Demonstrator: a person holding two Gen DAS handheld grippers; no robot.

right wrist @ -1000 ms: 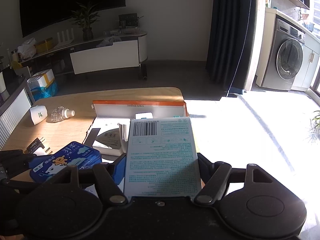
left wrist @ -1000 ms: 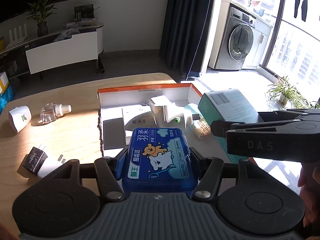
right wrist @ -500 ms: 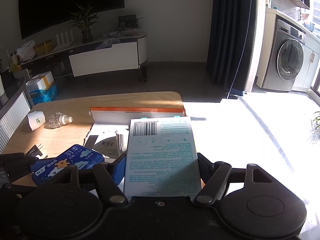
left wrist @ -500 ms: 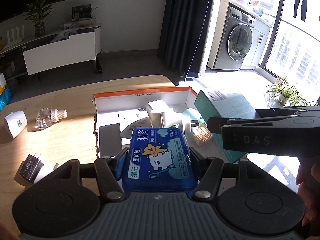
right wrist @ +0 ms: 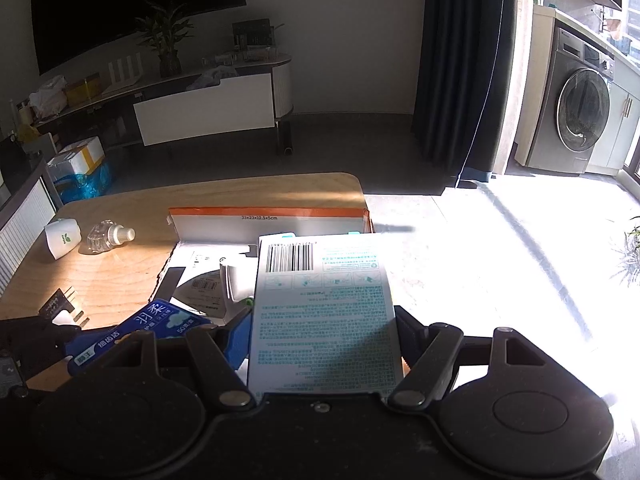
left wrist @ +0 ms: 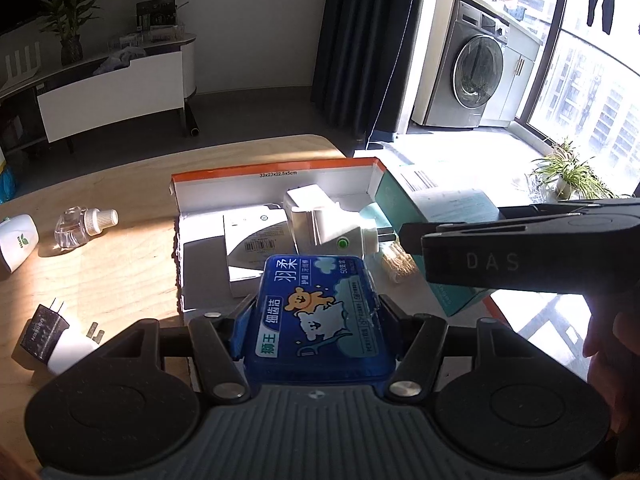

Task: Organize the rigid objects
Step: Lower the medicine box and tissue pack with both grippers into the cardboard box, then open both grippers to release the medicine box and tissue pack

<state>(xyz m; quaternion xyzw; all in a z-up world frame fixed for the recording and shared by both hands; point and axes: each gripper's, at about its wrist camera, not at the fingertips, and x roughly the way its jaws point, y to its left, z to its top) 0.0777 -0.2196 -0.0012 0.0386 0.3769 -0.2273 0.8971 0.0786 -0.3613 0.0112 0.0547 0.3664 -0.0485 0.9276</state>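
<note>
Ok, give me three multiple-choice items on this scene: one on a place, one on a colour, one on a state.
1. Where does the clear bottle lie?
A. inside the cardboard box
B. on the table left of the box
C. on the floor

2. What colour is the case in the left gripper?
A. blue
B. red
C. yellow

3. What is the right gripper doing?
A. standing open and empty
B. clamping a charger
C. clamping a white and teal carton

Key: 1 B, it rests on the wooden table beside the cardboard box. 2 A, the floss case is blue. 3 C, the carton sits pinched between its jaws.
</note>
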